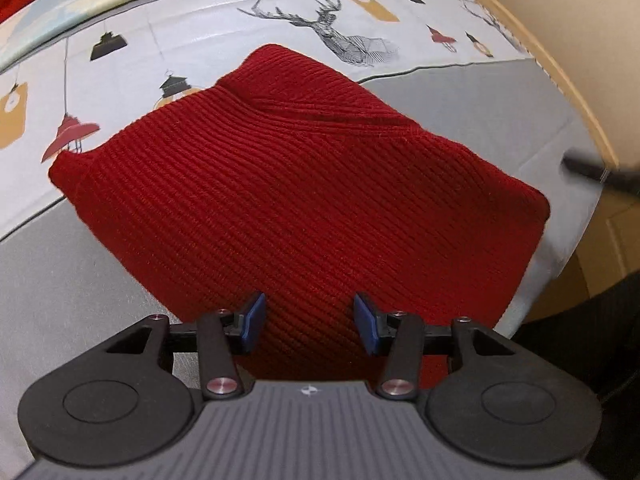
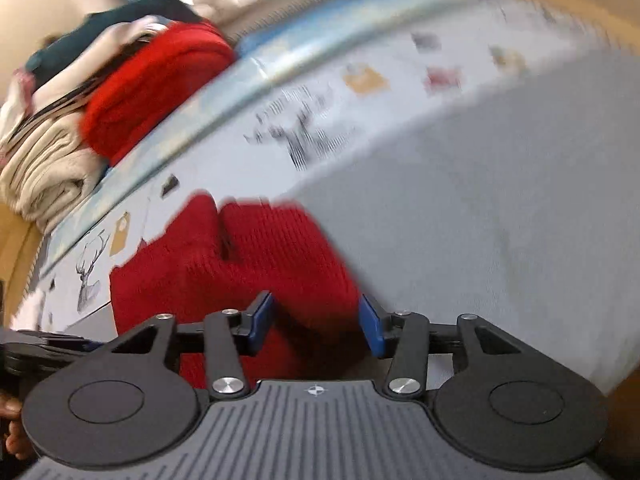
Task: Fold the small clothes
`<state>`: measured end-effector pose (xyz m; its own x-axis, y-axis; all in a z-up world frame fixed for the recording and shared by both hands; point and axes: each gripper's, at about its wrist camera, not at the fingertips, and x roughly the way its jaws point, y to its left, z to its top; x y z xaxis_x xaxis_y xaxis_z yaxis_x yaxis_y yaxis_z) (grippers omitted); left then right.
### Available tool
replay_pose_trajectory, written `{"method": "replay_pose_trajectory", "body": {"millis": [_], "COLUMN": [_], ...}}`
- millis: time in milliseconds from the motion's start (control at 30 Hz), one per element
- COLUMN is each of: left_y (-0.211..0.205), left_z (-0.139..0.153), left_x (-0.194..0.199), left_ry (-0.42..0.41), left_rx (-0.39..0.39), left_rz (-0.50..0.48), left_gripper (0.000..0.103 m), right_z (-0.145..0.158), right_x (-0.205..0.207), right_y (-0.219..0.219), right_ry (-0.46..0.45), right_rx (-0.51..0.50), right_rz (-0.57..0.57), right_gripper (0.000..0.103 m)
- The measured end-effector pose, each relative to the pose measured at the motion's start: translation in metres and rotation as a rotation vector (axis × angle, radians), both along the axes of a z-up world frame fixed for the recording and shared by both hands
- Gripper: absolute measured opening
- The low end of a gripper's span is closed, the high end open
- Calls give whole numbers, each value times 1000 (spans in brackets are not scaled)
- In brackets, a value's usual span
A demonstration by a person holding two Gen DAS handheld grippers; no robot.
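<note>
Red knit folded up on the worktop, both claws hanging over its near edge

The printed worktop carries the red knit garment, lying flat dead ahead of the left claw, jaws spread and empty. The right claw, also spread, sits over its right corner. Clothes pile stacked far back-left. No containers around.

A deer-print tablecloth and a stack of folded laundry.

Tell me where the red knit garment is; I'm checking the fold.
The red knit garment lies folded on the grey sheet, centred in the left wrist view just ahead of the open left hand-held gripper, below the deer print.
</note>
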<state>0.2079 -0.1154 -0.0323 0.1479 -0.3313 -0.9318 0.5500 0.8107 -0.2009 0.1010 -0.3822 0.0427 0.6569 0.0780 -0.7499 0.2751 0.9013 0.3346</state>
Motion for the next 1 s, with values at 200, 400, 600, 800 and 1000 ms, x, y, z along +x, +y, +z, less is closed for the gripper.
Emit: {"method": "replay_pose_trajectory", "body": {"millis": [200, 400, 600, 800, 1000], "left_y": [1, 24, 45, 70, 73], "left_z": [2, 18, 22, 21, 21], "left_x": [1, 6, 9, 21, 28], "left_ry": [1, 9, -12, -12, -11], "left_rx": [-17, -121, -97, -86, -95], "left_rz": [-2, 119, 155, 226, 281], "left_gripper": [61, 61, 61, 61, 61], "right_z": [29, -10, -50, -54, -42], "right_x": [33, 79, 109, 116, 111], "right_y": [-10, 9, 29, 48, 26], "right_ry": [-68, -17, 86, 55, -15], "right_rx": [-26, 53, 145, 104, 106], "right_rz": [217, 371, 381, 475, 357], "right_gripper": [62, 68, 66, 24, 19]}}
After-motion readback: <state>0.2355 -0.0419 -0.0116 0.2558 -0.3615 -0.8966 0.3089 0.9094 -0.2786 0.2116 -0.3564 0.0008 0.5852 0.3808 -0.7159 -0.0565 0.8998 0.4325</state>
